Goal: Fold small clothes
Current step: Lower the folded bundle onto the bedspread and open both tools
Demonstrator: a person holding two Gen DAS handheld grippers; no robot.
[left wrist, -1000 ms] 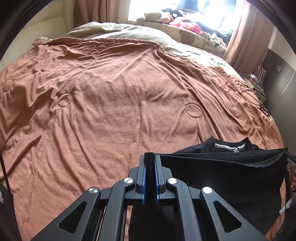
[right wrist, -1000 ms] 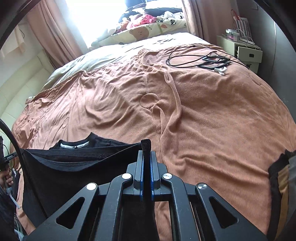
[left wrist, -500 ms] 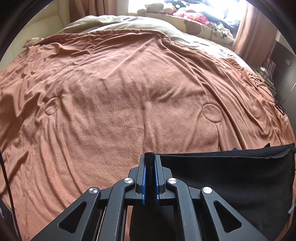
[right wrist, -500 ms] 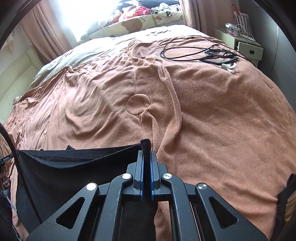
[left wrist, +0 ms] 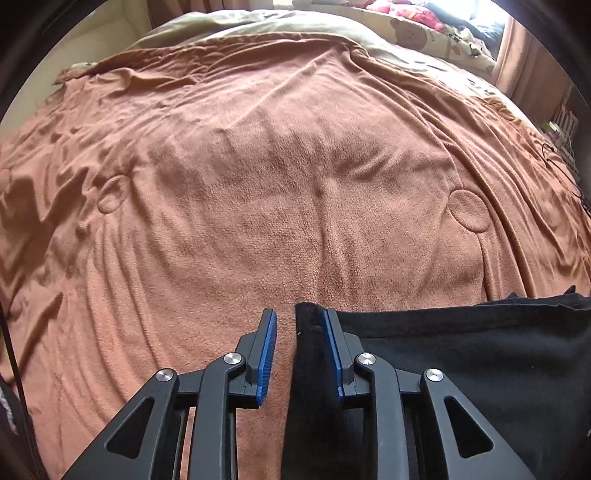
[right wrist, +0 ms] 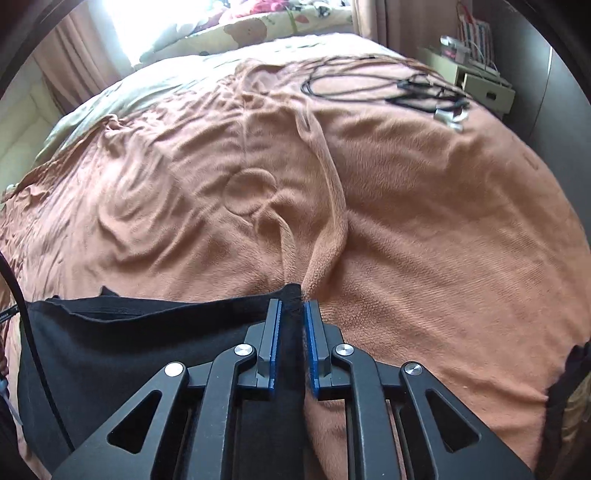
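Note:
A black garment lies folded on the brown blanket, its straight top edge running off to the right. My left gripper is low over the garment's left corner with its jaws opening. The corner clings to the right pad and a gap shows beside the left pad. In the right wrist view the same garment stretches off to the left. My right gripper sits at its right corner, jaws opening, with the cloth loose between the pads.
Tangled black cables and small devices lie on the far right of the blanket. A bedside cabinet stands beyond them. Bear-print bedding is piled at the head. Another dark item lies at the right edge.
Both grippers carried the garment's edge forward and down onto the blanket, covering the collar and its label. Both pairs of jaws, shut on the corners before, have now parted.

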